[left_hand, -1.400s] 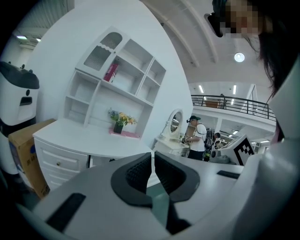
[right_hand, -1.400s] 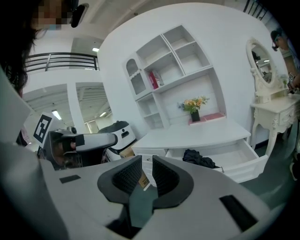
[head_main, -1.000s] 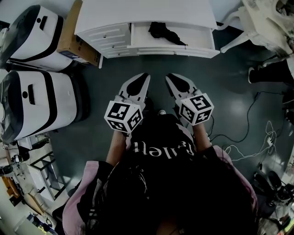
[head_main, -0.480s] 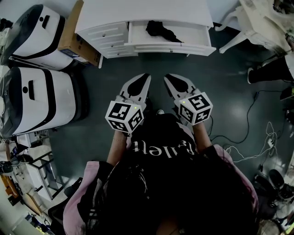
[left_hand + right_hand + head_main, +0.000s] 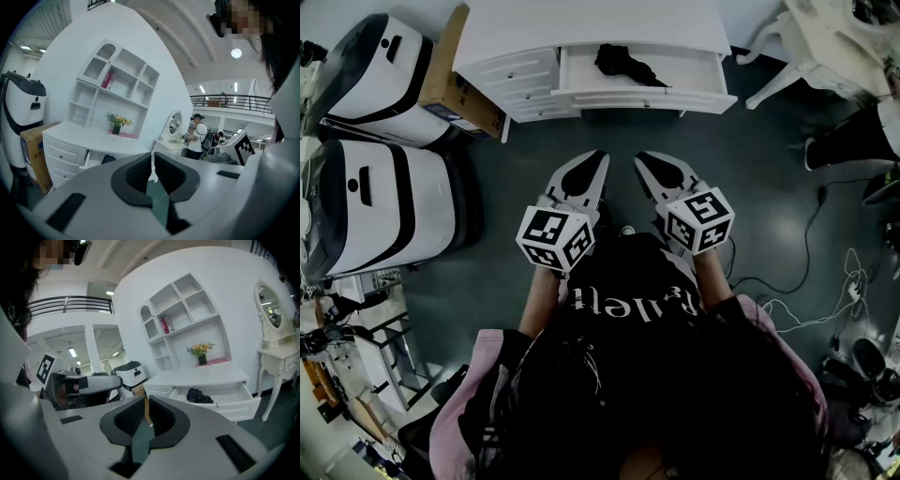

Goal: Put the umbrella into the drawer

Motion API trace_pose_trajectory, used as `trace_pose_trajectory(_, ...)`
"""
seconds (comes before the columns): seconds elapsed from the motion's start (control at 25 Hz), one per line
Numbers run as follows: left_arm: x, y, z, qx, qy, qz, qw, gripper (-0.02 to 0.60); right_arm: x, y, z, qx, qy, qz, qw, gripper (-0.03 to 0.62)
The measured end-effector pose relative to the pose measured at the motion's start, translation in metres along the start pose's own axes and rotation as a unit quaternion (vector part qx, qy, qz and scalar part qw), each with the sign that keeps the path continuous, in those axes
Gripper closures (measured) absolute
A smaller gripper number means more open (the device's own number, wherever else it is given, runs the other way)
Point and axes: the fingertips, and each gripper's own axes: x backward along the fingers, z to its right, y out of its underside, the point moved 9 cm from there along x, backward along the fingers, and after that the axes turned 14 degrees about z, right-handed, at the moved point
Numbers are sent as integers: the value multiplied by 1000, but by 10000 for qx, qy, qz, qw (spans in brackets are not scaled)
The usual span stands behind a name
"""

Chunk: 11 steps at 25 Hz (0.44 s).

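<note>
The umbrella (image 5: 623, 64) lies in the open drawer (image 5: 642, 97), well apart from left hand-held gripper (image 5: 596, 156) and right hand-held gripper (image 5: 641, 157).

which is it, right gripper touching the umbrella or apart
Apart. The head view shows a stretch of floor between the right gripper and the umbrella, which lies in the open drawer.

Large indoor lab hall, mezzanine railing (image 5: 229, 97), white machines (image 5: 441, 206), floor cables (image 5: 853, 281), white dresser (image 5: 591, 23).
</note>
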Motion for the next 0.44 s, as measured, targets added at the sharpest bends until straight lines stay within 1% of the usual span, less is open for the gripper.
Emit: trace_pose_trajectory(0.44, 4, -2, -1, -19, -76, 1, 10000, 551, -2, 1, -1, -22, -50, -54, 10000, 534)
